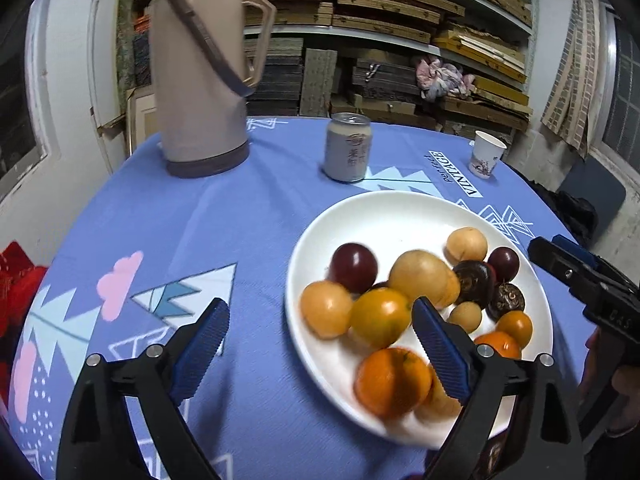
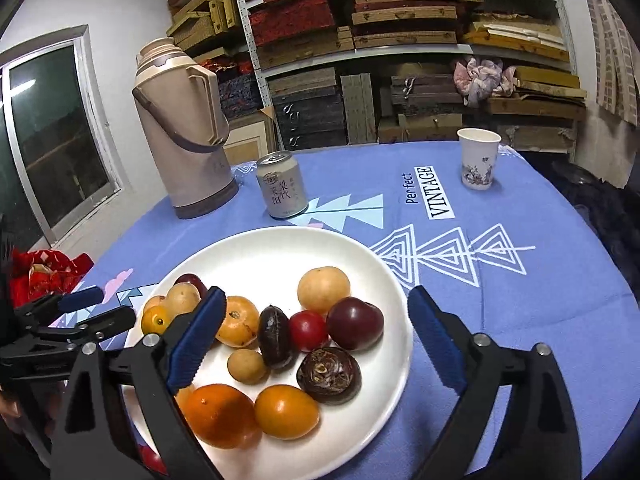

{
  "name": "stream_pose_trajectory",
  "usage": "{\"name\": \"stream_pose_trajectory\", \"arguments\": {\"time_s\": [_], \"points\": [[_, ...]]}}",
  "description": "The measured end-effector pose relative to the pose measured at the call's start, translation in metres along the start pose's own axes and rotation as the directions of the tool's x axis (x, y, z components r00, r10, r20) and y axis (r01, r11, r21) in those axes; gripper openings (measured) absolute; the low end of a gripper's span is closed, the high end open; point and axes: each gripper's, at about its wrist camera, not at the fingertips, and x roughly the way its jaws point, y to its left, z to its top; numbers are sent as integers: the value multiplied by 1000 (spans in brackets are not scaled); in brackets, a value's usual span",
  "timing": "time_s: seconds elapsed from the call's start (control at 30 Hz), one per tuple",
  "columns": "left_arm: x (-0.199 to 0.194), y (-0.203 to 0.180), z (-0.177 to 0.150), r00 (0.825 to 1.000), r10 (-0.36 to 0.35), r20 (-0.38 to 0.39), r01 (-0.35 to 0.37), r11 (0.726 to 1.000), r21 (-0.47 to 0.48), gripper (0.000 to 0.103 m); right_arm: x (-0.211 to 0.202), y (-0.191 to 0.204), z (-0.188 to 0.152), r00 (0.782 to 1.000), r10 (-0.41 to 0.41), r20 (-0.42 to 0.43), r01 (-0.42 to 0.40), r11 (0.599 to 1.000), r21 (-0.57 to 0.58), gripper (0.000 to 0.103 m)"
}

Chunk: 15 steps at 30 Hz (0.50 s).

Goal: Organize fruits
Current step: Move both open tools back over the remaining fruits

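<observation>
A white plate point(image 1: 380, 216) point(image 2: 280, 248) on the blue tablecloth holds several fruits. Among them are an orange point(image 1: 394, 382) point(image 2: 220, 414), a dark purple plum point(image 1: 353, 267) point(image 2: 355, 328), yellow-orange fruits point(image 1: 420, 274), a red tomato point(image 2: 308, 330) and brown water chestnuts point(image 2: 329, 374). My left gripper point(image 1: 320, 316) hovers open over the plate's left edge, with nothing pressed between its pads. My right gripper point(image 2: 316, 300) is open above the plate's middle and holds nothing. Each gripper shows at the edge of the other's view.
At the back of the table stand a beige thermos point(image 1: 200, 80), a drink can point(image 1: 347, 148) and a paper cup point(image 1: 487, 155). A red bundle point(image 1: 16, 280) lies past the table's left edge. Shelves of stacked boxes fill the wall behind.
</observation>
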Motion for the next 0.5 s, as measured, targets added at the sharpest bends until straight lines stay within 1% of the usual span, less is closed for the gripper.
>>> {"name": "stream_pose_trajectory", "arguments": {"time_s": [0.1,0.17,0.23,0.3,0.37,0.43,0.5], "points": [[-7,12,-9,1000,4,0,-4,1000,-25,96,-14,-6,-7,1000,15,10,-16,999,42,90],[-12,18,-16,1000,2,1,-2,999,-37,96,-28,-9,-18,1000,29,10,-30,998,61,90],[-15,21,-22,1000,-10,-4,10,999,-45,96,-41,-7,-31,999,32,5,-33,998,53,90],[-20,20,-28,1000,-11,-3,11,999,-31,96,-56,-2,-42,998,56,2,-56,998,40,90],[-23,18,-33,1000,6,6,-6,1000,-10,96,-70,6,-51,996,86,-7,-86,996,12,90],[-27,16,-37,999,45,30,-45,999,19,96,-80,17,-61,994,102,-33,-103,994,-40,90],[-30,17,-40,996,72,49,-74,997,28,96,-85,27,-71,994,87,-72,-94,990,-105,88]]}}
